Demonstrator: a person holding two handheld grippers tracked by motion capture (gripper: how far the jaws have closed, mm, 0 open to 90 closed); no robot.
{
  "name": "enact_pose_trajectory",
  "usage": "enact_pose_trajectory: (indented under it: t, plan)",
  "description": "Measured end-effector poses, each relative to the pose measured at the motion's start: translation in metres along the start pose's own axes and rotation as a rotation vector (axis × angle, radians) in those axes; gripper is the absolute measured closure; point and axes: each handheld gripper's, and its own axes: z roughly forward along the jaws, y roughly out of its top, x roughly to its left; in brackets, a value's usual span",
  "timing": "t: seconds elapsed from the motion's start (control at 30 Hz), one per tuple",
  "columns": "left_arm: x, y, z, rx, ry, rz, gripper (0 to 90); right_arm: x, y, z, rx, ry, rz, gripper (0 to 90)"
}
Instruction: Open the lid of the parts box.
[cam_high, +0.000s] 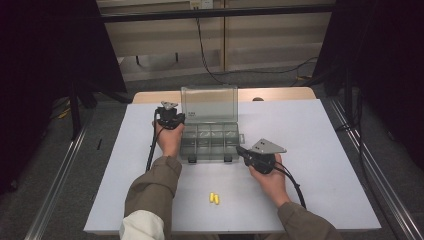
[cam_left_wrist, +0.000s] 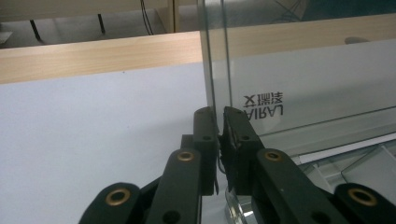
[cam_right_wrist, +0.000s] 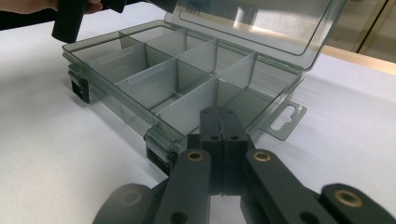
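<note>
Two yellow pieces (cam_high: 214, 198) lie on the table (cam_high: 325, 150), nearer my right gripper (cam_high: 243, 151), whose jaws are pressed together empty by the compartment box (cam_high: 210, 142). My left gripper (cam_left_wrist: 219, 122) pinches the upright lid's (cam_left_wrist: 299, 79) left edge.

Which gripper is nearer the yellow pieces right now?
Right. The right gripper sits at the box's front right corner, just above the yellow pieces; the left gripper is farther back, clamped on the lid.
</note>
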Motion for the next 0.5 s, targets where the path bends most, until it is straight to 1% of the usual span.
enact_pose_trajectory:
  t: [0.07, 0.1, 0.27, 0.3, 0.47, 0.5]
  plan:
    - [0.0001, -0.0007, 0.0002, 0.002, -0.007, -0.004, 85.0, -0.0001, -0.0001, -0.0001, 0.000, 0.001, 0.000, 90.0]
    - [0.0000, -0.0009, 0.0005, 0.003, -0.012, 0.001, 85.2, -0.0001, 0.0000, -0.0001, 0.000, 0.001, 0.000, 90.0]
    - [-0.0013, -0.0022, 0.0001, -0.001, -0.019, -0.012, 85.4, -0.0001, 0.0000, -0.0001, 0.001, 0.001, 0.000, 90.0]
    - [-0.0009, -0.0022, -0.0007, 0.000, -0.022, -0.009, 85.2, -0.0001, -0.0001, -0.0001, 0.000, 0.001, 0.000, 90.0]
    - [-0.0002, -0.0033, -0.0068, -0.010, -0.037, -0.020, 83.5, -0.0002, -0.0001, -0.0001, 0.000, 0.001, 0.001, 90.0]
    - [0.0002, -0.0034, -0.0086, -0.008, -0.040, -0.016, 82.8, -0.0003, -0.0002, -0.0001, -0.002, 0.001, 0.003, 90.0]
